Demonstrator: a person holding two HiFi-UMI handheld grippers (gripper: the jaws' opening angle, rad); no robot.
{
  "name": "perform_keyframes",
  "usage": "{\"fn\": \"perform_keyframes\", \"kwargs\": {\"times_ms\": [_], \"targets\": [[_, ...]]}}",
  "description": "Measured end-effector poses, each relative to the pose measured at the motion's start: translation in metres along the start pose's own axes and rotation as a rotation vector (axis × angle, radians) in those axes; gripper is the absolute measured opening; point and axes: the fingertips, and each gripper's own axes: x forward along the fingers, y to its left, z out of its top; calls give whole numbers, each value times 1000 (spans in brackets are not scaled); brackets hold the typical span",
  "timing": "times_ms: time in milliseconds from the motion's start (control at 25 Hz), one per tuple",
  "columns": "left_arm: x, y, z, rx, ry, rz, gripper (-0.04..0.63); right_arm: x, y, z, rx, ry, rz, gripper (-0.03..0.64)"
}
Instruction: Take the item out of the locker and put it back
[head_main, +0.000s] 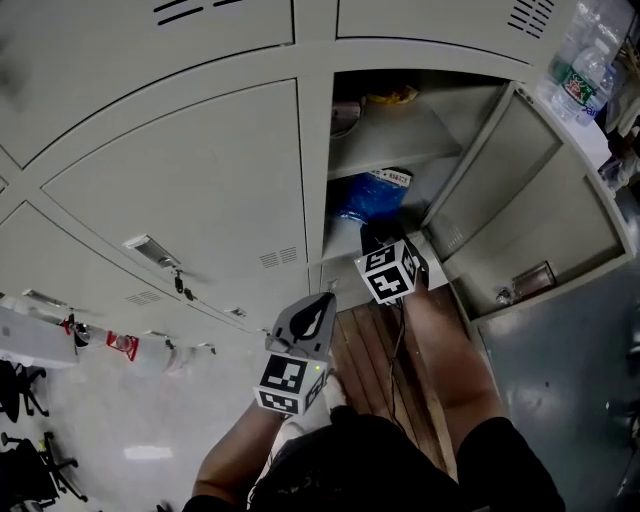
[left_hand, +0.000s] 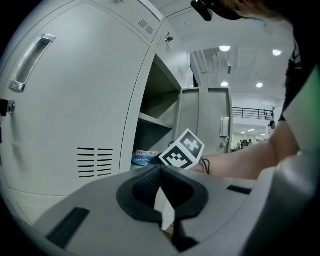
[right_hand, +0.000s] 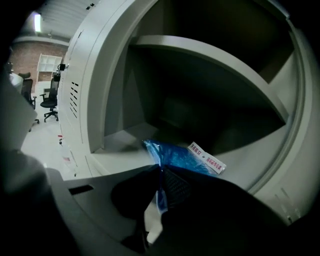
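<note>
The item is a blue plastic bag (right_hand: 181, 154) with a white printed label (right_hand: 206, 158). It lies on the lower shelf (head_main: 345, 240) of the open locker, where the head view shows the blue plastic bag (head_main: 360, 200). My right gripper (right_hand: 161, 172) reaches into the locker and is shut on the bag's near edge; blue film is pinched between its pads. In the head view the right gripper (head_main: 378, 238) is at the shelf's front. My left gripper (head_main: 322, 303) hangs lower, in front of the closed neighbouring door, shut on nothing. The left gripper (left_hand: 159, 172) faces the locker.
The locker's door (head_main: 540, 210) stands swung open to the right. An upper shelf (head_main: 400, 140) carries a yellow thing (head_main: 392, 96). Closed lockers with handles (head_main: 150, 250) fill the left. Water bottles (head_main: 585, 60) stand at top right. Office chairs (head_main: 30, 450) are at the far left.
</note>
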Motion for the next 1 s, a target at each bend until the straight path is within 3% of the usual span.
{"fn": "perform_keyframes", "kwargs": {"times_ms": [1000], "targets": [[-140,-28,-10,36,-20,-59,3,-166,94,18,291,-170,-38,15]]}}
